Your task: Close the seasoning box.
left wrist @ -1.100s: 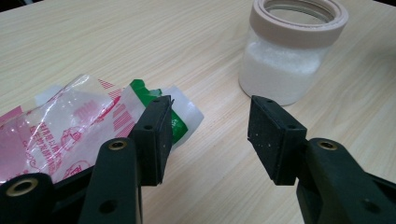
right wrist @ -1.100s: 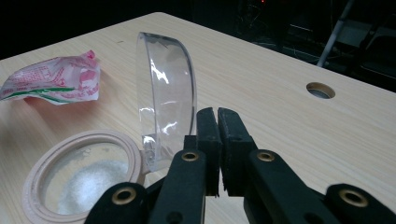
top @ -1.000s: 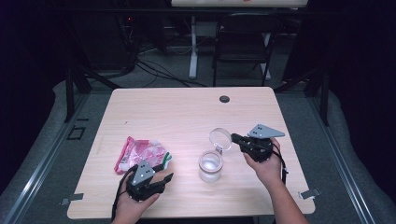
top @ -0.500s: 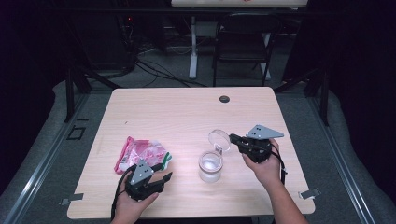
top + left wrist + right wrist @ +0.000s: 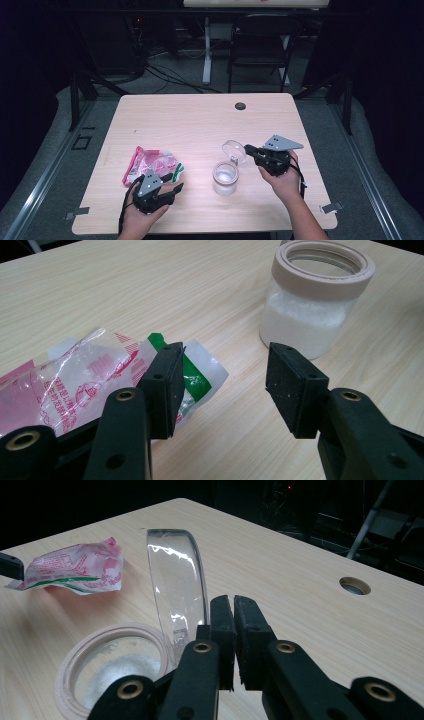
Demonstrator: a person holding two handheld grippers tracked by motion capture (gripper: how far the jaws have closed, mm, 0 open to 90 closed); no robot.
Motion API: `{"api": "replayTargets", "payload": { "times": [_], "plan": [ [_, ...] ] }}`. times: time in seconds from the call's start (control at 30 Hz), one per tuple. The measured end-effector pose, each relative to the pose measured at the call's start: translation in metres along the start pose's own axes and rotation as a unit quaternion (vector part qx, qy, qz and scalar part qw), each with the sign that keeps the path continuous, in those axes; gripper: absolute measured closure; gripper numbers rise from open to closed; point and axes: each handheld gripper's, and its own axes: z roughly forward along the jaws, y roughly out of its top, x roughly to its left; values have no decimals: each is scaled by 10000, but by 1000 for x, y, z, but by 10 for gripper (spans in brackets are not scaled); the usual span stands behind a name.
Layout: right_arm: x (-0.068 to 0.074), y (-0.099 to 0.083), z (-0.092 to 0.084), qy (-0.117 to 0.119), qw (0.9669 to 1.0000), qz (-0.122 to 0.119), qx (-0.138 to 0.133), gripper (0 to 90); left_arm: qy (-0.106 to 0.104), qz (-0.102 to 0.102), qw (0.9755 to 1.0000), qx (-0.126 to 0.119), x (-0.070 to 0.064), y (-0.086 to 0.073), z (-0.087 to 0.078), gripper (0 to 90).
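**Ana:** Jar first. Where does the clear glass jar with the beige plastic collar and white powder inside (image 5: 225, 177) sit?

**Ben:** Lower middle of the high view, on the pale wooden table (image 5: 200, 120). Its clear hinged lid (image 5: 176, 582) stands tipped up. In the right gripper view the lid rises just left of the right gripper (image 5: 234, 635), whose jaws are pressed together. They seem to nip a tab at the lid's base, though I can't see the pinch itself.

**Ana:** And the left gripper (image 5: 222, 385)?

**Ben:** Jaws spread, nothing between them. In its own view the crinkled clear packet with pink print and a green stripe (image 5: 75, 382) lies at lower left, partly behind the left-hand jaw; the jar sits upper right.

**Ana:** So how should the step go?

**Ben:** I'd judge the right hand (image 5: 283, 181) is holding the lid open so the packet can go to the jar. Keep that grip steady and the lid well back from the mouth, without dragging the jar. The left should turn to the packet, take it by one edge rather than the middle, and close gently; film like that probably slips and crumples.
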Motion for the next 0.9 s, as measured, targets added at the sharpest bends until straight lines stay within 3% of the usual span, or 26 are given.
{"api": "replayTargets", "payload": {
  "times": [0.17,0.53,0.9],
  "plan": [
    [5,0,-1,13,10000,-57,-3,872,-42,-3,10000,-19,0,2,2,500],
    [35,-7,9,286,9977,-525,315,854,-107,32,9999,-81,2,7,7,499],
    [43,-11,9,465,9972,-477,327,820,-120,34,9999,-85,3,9,10,487]
  ]
}}
